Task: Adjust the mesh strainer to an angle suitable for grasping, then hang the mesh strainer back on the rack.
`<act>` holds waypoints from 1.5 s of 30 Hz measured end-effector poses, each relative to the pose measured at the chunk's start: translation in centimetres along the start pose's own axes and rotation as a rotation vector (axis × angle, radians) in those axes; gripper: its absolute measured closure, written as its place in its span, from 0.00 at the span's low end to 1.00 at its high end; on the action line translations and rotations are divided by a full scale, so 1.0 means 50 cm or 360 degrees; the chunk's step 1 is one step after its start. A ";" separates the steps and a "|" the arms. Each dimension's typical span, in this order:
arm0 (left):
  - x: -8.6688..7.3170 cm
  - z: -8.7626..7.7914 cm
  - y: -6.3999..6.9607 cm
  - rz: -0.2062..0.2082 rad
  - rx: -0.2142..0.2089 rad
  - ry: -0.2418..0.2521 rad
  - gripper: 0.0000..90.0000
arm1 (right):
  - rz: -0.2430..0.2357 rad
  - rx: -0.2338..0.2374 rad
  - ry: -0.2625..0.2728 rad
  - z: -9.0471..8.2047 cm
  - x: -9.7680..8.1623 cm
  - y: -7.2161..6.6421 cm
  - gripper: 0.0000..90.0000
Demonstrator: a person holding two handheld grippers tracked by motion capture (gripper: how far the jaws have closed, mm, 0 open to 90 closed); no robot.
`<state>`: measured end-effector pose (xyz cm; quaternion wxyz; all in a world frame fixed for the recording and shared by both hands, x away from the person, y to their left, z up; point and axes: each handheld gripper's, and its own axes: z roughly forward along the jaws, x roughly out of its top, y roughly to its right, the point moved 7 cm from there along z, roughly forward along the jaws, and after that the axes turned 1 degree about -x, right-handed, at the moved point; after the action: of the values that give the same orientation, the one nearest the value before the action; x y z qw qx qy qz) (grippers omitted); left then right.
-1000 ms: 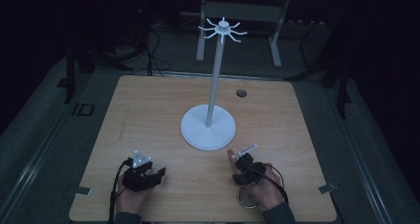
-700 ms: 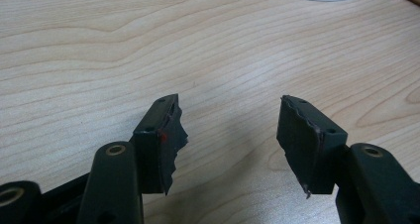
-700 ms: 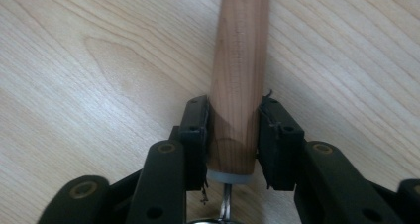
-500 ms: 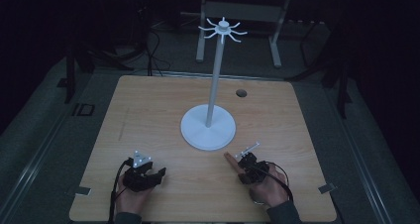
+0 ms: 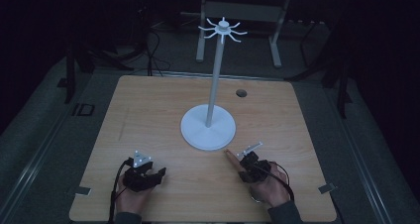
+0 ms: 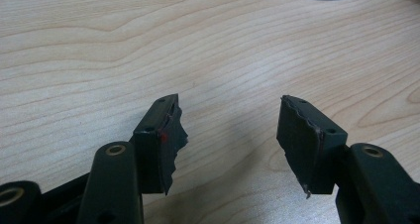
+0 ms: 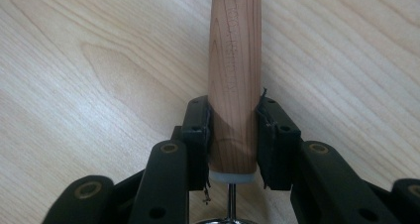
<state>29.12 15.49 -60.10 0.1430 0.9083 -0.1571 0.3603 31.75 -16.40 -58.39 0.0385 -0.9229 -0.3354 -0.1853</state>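
In the high view, two hands come in from the bottom edge over a light wooden table [image 5: 148, 115]. At lower left, the left hand [image 5: 130, 200] holds the left gripper [image 5: 159, 173], a black tool with a grey three-cornered plate on top, low over the table near its front edge. In the left gripper view its two black jaws stand wide apart with only bare wood grain between them; their torn black pads [image 6: 171, 135] grip nothing.

At lower right of the high view, the right hand [image 5: 270, 187] holds the right gripper [image 5: 241, 160], which points toward the upper left of the frame. In the right gripper view [image 7: 233, 132] the jaws are closed against both sides of a round, light brown wooden handle [image 7: 234, 75] with faint lettering along it. The handle runs away from the camera toward the top of the frame, over the table. At its near end sits a pale collar, and a thin metal rod [image 7: 231, 200] runs down from that to the bottom edge. In the high view the handle's tip [image 5: 231, 156] sticks out just ahead of the right gripper, close to the stand's base.

Farther back, in the middle of the table, stands a white stand [image 5: 214, 80]: a round flat base, a tall thin pole and a ring of short curved hooks at the top. A small dark round hole [image 5: 241, 92] lies in the table beyond it, toward the upper right. The surroundings are dark.
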 end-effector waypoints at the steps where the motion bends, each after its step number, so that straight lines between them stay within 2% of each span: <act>1: 0.000 0.000 0.000 0.0000 0.0000 -0.0001 0.48 | -0.0004 0.0002 0.0014 -0.001 0.001 0.000 0.77; 16: 0.000 -0.001 0.000 0.0004 0.0000 -0.0001 0.48 | 0.0019 -0.0003 0.0150 -0.018 0.012 0.001 0.77; 24: 0.001 -0.001 0.001 0.0004 -0.0001 0.0001 0.48 | 0.0024 -0.0016 0.0193 -0.027 0.017 0.002 0.77; 31: 0.001 -0.001 0.001 0.0005 -0.0002 0.0001 0.48 | 0.0023 -0.0041 0.0312 -0.046 0.032 0.003 0.77; 45: 0.001 -0.001 0.001 0.0005 -0.0001 0.0004 0.48 | 0.0051 -0.0052 0.0462 -0.072 0.058 0.001 0.77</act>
<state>29.09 15.47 -60.02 0.1430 0.9076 -0.1585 0.3615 32.70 -15.40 -53.97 0.0744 -0.8922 -0.3083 -0.3215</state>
